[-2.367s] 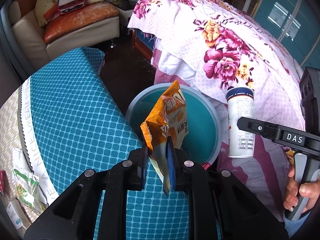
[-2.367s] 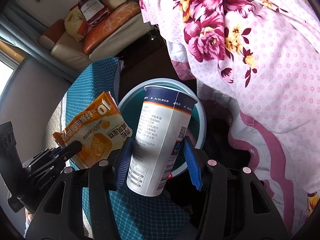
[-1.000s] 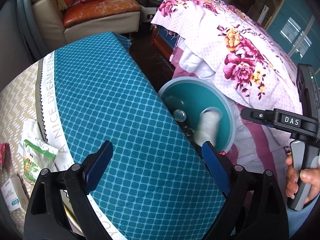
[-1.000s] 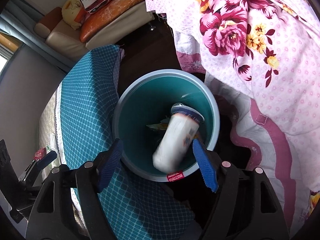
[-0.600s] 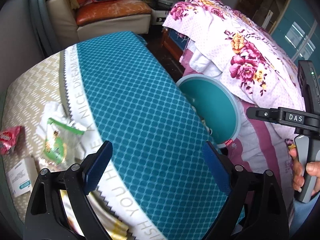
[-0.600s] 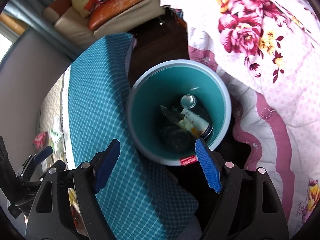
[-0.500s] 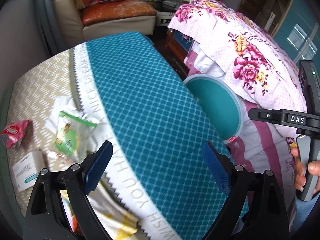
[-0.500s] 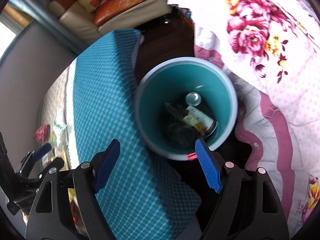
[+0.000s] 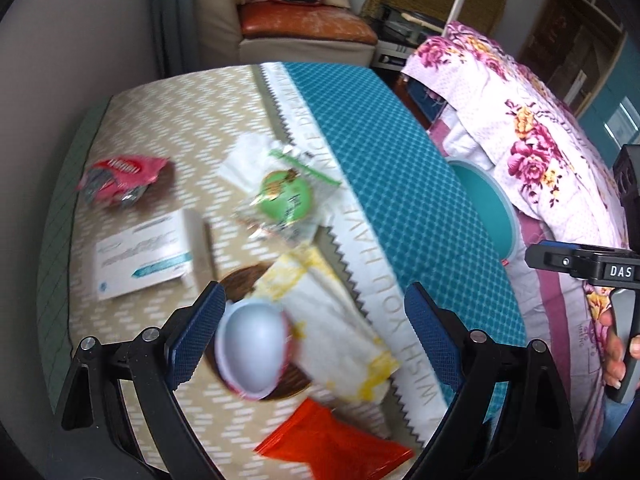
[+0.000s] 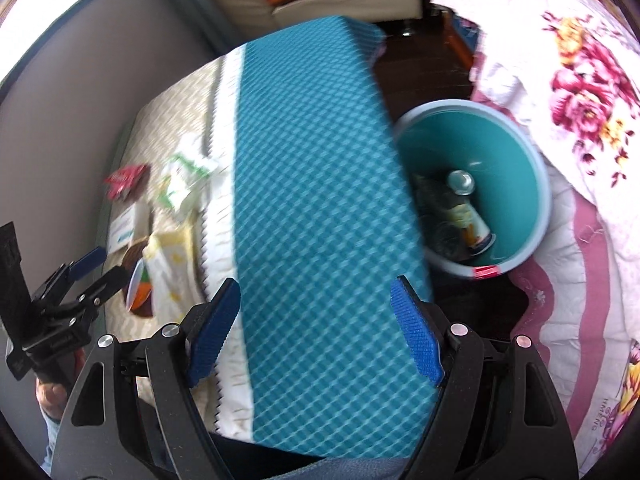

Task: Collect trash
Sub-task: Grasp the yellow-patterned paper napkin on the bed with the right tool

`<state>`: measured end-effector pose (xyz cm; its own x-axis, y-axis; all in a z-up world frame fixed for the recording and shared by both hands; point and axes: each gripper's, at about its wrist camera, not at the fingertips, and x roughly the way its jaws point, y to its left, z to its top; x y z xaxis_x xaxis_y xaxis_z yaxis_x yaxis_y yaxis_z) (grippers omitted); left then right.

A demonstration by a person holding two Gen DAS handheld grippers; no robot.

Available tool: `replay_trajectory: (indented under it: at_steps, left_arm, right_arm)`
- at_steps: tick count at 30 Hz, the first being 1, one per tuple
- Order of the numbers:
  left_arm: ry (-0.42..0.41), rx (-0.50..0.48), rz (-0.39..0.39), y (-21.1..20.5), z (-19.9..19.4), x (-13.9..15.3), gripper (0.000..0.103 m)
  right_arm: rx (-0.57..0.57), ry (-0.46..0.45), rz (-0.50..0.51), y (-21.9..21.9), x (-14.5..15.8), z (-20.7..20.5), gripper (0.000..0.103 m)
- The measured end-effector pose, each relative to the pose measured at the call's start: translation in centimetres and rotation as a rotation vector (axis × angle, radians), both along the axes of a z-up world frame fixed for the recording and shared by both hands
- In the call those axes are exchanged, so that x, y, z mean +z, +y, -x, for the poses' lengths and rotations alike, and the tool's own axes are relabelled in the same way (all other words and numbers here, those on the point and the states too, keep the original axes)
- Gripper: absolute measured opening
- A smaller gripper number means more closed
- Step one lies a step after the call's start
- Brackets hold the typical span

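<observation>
Trash on beige table [image 9: 168, 120]: red wrapper [image 9: 120, 178], green packet [image 9: 285, 196], white box [image 9: 146, 254], orange packet [image 9: 336, 444], left gripper [image 9: 310, 334] wide open, empty, above them, right gripper [image 10: 316, 332] wide open, empty, teal bin [image 10: 538, 184] holding discarded can.

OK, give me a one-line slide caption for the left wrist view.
Left gripper with open jaws above a tabletop strewn with wrappers, a white box and a tipped cup.
</observation>
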<state>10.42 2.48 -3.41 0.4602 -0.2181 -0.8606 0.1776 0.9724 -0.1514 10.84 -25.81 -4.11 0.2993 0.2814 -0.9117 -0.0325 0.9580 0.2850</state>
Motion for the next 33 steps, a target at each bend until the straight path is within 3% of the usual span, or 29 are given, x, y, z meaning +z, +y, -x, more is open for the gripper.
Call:
replay_trajectory:
  at_steps: [13,27,29,33]
  left_arm:
    - [0.057,0.133,0.031,9.1,2.5,-3.5,0.091]
    - [0.087,0.154,0.078,11.2,2.7,-5.4,0.091]
    - [0.087,0.154,0.079,11.2,2.7,-5.4,0.091]
    - [0.087,0.151,0.079,11.0,2.7,-5.5,0.091]
  right_arm:
    - [0.270,0.048,0.072,13.3,-2.4,-0.1,0.074]
    - [0.351,0.126,0.071,18.7,-6.3,-1.4,0.064]
    - [0.357,0.136,0.059,19.1,-6.7,-1.4,0.057]
    - [0.369,0.143,0.018,19.6,-7.2,-1.2,0.016]
